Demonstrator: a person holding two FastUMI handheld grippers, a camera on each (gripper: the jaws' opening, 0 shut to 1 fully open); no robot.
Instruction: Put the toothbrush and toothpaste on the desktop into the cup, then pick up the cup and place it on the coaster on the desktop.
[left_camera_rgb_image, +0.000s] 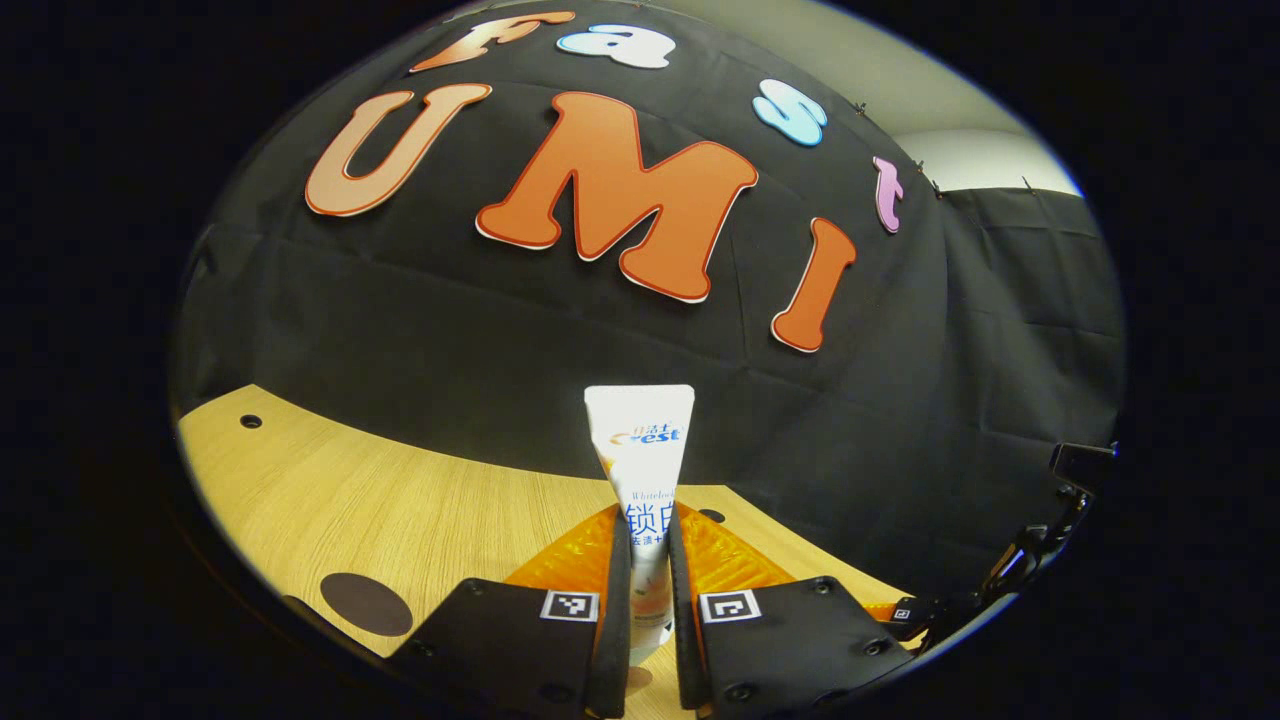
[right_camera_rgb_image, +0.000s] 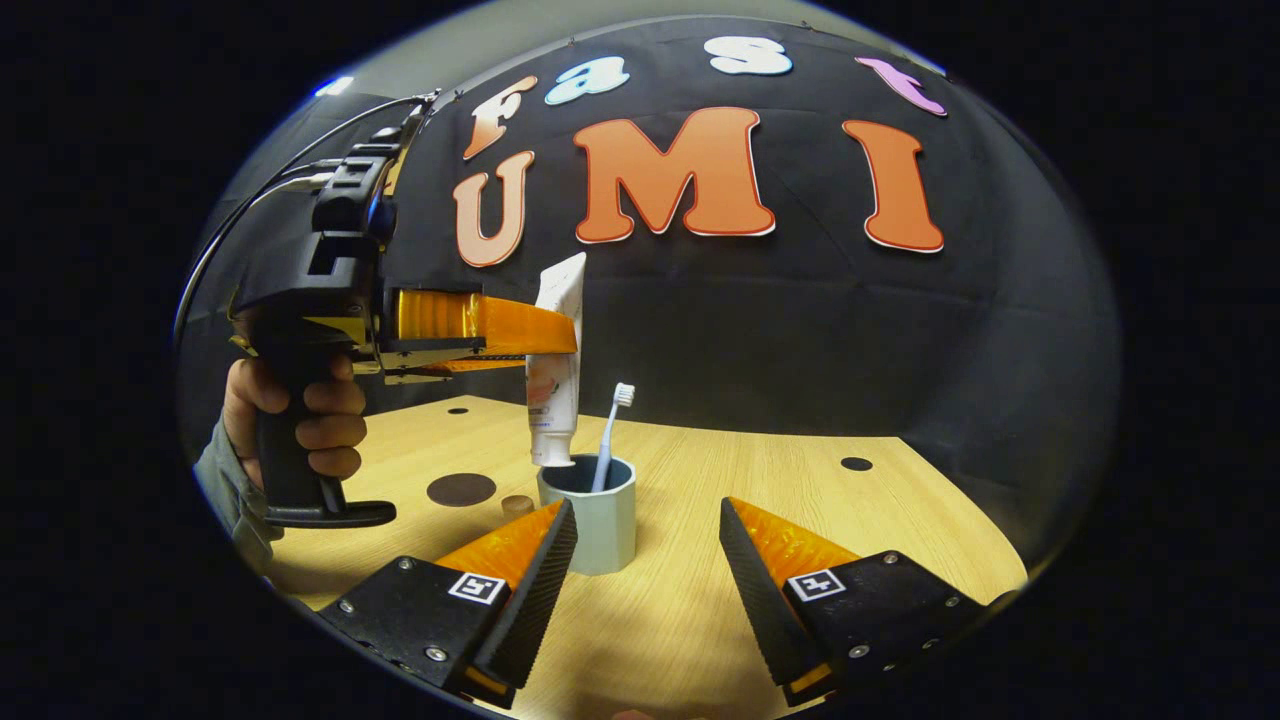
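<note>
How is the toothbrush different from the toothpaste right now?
The toothbrush stands inside the cup; the toothpaste hangs above the cup's rim. Nothing holds the toothbrush; the left gripper clamps the toothpaste. The toothbrush is thin, the toothpaste a wide tube. Both stand roughly upright.

The brush (right_camera_rgb_image: 608, 438) stands in the cup (right_camera_rgb_image: 590, 515) on the desk (right_camera_rgb_image: 800, 520). The paste (right_camera_rgb_image: 553, 370) hangs upright over the cup's left rim. A coaster (right_camera_rgb_image: 461, 489) lies left of the cup.
</note>
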